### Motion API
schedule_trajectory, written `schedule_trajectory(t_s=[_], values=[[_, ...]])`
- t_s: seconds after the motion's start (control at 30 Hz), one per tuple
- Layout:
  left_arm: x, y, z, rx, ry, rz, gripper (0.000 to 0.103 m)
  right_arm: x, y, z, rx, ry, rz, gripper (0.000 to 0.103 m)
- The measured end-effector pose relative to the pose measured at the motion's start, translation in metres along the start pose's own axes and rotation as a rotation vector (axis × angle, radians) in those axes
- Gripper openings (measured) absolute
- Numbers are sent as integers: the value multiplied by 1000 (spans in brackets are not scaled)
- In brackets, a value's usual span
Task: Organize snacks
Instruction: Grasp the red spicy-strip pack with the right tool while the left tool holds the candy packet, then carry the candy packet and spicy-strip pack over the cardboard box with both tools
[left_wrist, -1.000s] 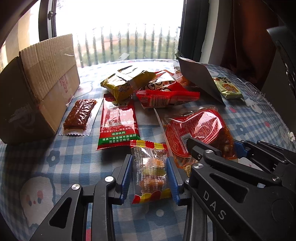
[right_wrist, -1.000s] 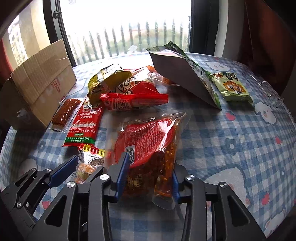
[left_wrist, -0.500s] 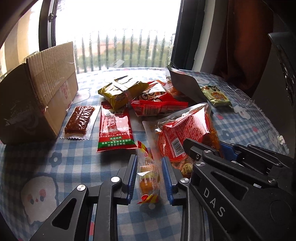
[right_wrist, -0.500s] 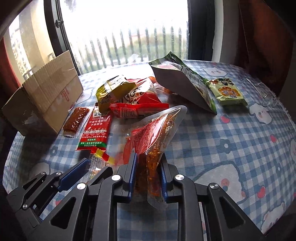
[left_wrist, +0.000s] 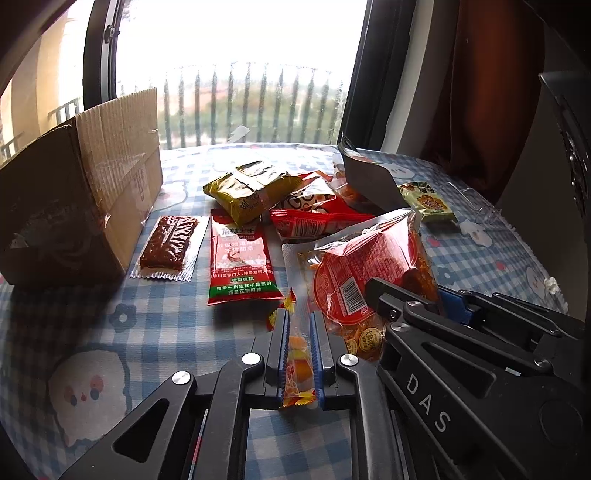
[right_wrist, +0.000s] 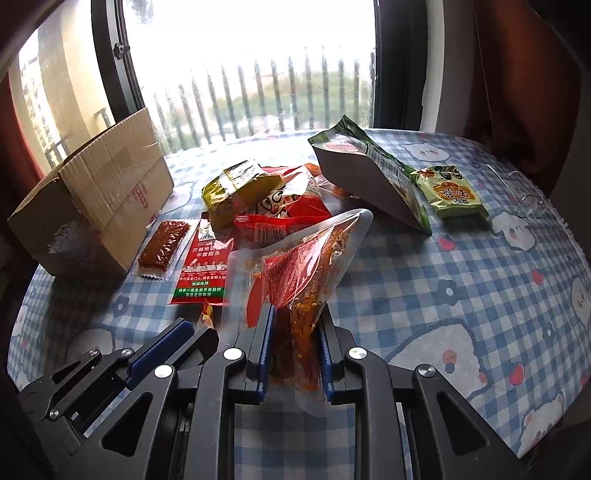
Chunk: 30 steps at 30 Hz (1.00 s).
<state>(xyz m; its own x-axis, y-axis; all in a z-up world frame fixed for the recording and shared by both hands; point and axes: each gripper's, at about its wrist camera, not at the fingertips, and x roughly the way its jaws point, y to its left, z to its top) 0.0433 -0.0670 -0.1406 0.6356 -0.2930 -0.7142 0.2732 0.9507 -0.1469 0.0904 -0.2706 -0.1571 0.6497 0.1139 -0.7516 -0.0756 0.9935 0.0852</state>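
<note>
Currently, two snack packets are gripped. The small candy packet (left_wrist: 297, 354) is narrow, clear plastic with red-and-yellow crimped ends and orange and yellow pieces inside. It stands on edge between the blue pads of the left hand-held gripper (left_wrist: 298, 325), whose jaws are closing on it, pads pressed against both faces; its upper end projects toward 12 o'clock beyond the fingertips.

The large spicy-snack bag (right_wrist: 310, 273) is glossy transparent film with a round red label and a barcode, filled with orange-red strips. The right hand-held gripper (right_wrist: 295, 321) is clamped fully on its lower end, folding the film into a ridge that rises toward 1 o'clock from the jaws. In the left wrist view this bag sits at 2 o'clock from the candy packet.

On the blue-and-white checked tabletop (right_wrist: 424, 295), at 11 o'clock from both grippers, lie a flat red sachet (left_wrist: 240, 258) with a green band and a brown ridged bar (left_wrist: 168, 242) in a clear serrated wrapper. A corrugated cardboard box (left_wrist: 85, 184) stands at 10 o'clock. Yellow (right_wrist: 236, 188), red (right_wrist: 280, 218) and green (right_wrist: 452, 195) crinkled foil packets lie toward 12 and 1 o'clock.
</note>
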Motion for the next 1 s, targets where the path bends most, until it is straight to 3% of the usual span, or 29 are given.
schedule_trajectory(t_s=[0.13,0.2,0.33,0.47,0.83,1.0], values=[[5,2,-4,-6,19,-2,7,6,0,-5,5,17,-1,24],[9,3,-6,-8,27,2,13,10,-1,-7,12,24,4,24],[18,3,-12,-19,50,17,36,19,-5,-12,27,42,7,24],[26,7,-16,-25,63,53,42,23,-8,-14,31,30,12,24],[24,6,-13,-27,75,45,34,23,-9,-12,34,23,34,24],[7,4,-2,-4,32,41,34,13,-5,-7,38,17,42,24]])
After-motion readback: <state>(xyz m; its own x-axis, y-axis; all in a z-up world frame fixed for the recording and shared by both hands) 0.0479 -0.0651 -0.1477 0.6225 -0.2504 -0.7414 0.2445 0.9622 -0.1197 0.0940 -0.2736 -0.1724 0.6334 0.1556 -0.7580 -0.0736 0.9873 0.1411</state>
